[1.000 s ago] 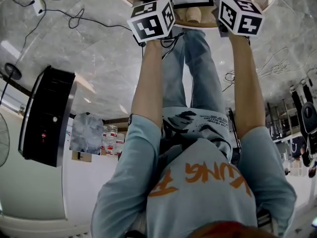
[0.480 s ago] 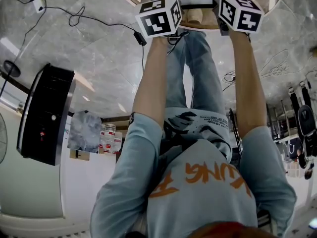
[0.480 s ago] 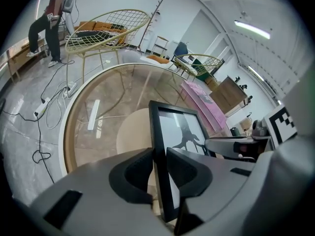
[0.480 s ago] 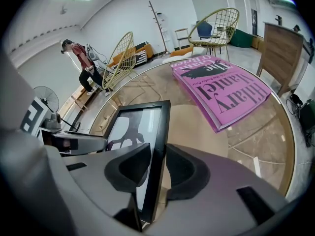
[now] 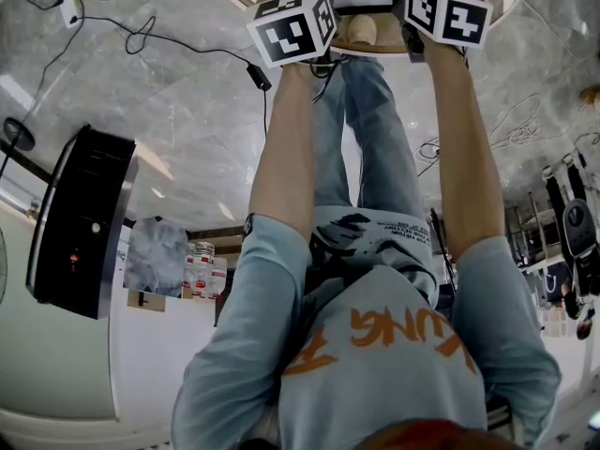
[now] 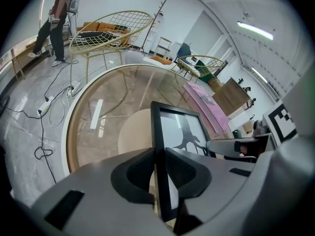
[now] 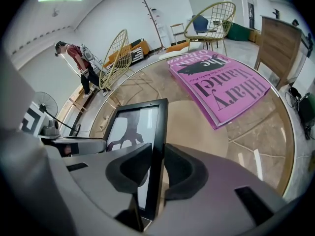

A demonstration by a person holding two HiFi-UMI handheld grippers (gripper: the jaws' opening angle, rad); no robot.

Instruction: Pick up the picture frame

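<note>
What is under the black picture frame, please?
A beige round disc centred in the round brown tabletop. The spot directly beneath the black picture frame is covered from view.

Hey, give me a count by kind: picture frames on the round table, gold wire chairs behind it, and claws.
1 picture frame
2 gold wire chairs
2 claws: left claw and right claw, both have just been closing, each with an edge of the picture frame between its jaws
Total: 5
</note>
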